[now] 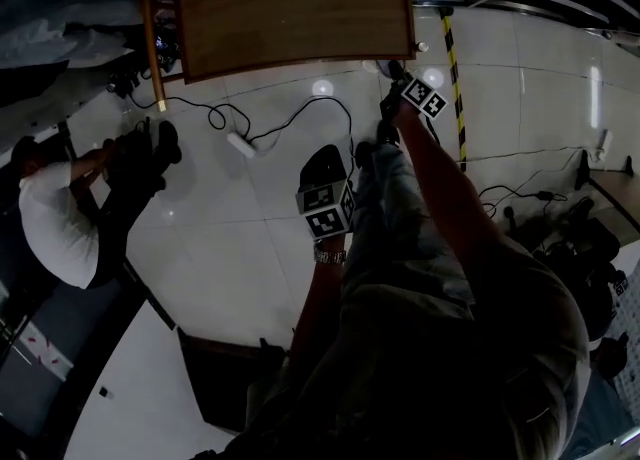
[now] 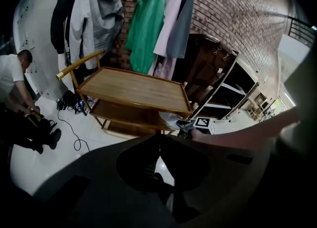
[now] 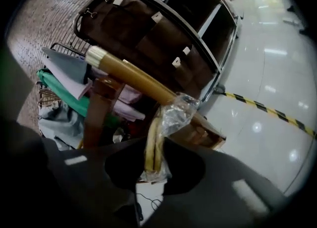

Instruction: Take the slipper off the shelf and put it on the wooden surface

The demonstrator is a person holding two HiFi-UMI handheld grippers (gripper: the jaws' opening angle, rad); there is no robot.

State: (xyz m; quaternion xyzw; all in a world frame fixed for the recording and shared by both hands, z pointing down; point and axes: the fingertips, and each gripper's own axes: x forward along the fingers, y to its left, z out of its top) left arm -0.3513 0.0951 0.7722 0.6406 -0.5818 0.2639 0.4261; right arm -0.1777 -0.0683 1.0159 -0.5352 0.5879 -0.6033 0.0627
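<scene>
My right gripper (image 3: 154,153) is shut on a yellowish slipper (image 3: 151,135), seen edge-on in a clear plastic bag (image 3: 178,113). It holds it beside the wooden cart's handle rail (image 3: 130,77). In the head view the right gripper (image 1: 398,80) hangs at the right front corner of the cart's wooden top (image 1: 295,13). In the left gripper view the bagged slipper (image 2: 172,120) shows by the cart's lower shelf, under the wooden top (image 2: 133,88). My left gripper (image 1: 325,160) hangs lower over the floor, its jaws (image 2: 159,138) shut with nothing between them.
A person (image 1: 60,228) crouches at the left by cables (image 1: 290,118) and a white power strip (image 1: 242,144). Coats (image 2: 148,19) hang behind the cart. A dark shelf rack (image 3: 158,28) stands to its right. Yellow-black tape (image 1: 453,78) runs along the floor.
</scene>
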